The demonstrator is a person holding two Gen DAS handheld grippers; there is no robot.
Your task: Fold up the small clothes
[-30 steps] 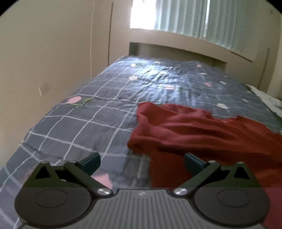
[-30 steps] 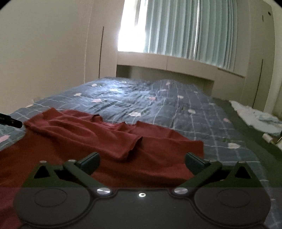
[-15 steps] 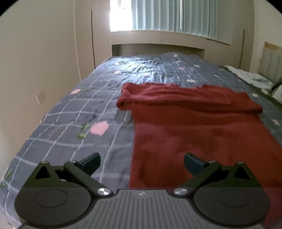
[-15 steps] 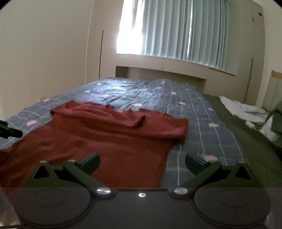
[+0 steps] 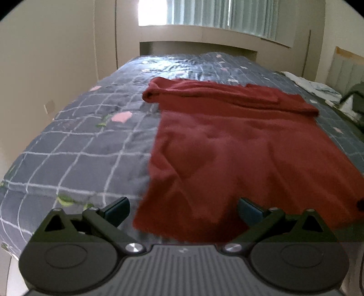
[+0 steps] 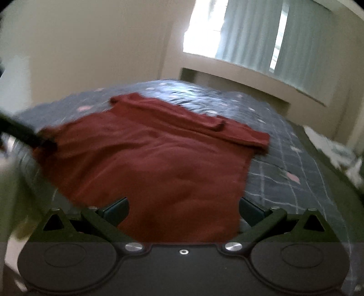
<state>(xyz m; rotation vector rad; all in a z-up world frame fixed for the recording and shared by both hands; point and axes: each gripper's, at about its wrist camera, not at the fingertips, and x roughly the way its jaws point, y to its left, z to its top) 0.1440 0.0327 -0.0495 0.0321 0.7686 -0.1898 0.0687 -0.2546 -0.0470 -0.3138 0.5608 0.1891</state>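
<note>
A dark red garment (image 5: 238,145) lies spread flat on the bed, its far edge folded over into a thick band. It also shows in the right wrist view (image 6: 159,159). My left gripper (image 5: 183,208) is open and empty, just above the garment's near left corner. My right gripper (image 6: 183,208) is open and empty, over the garment's near right hem. A dark finger of the left gripper (image 6: 20,132) shows at the left edge of the right wrist view, near the garment's left corner.
The bed has a grey-blue checked cover (image 5: 79,148) with pink patches. A beige wall (image 5: 45,57) runs along its left side and a curtained window (image 5: 216,13) stands beyond. White and pale clothes (image 5: 316,86) lie at the far right of the bed.
Both grippers have pulled back toward the near edge of the bed and lowered toward the garment's near hem. The garment now lies flatter. Both stay open.
</note>
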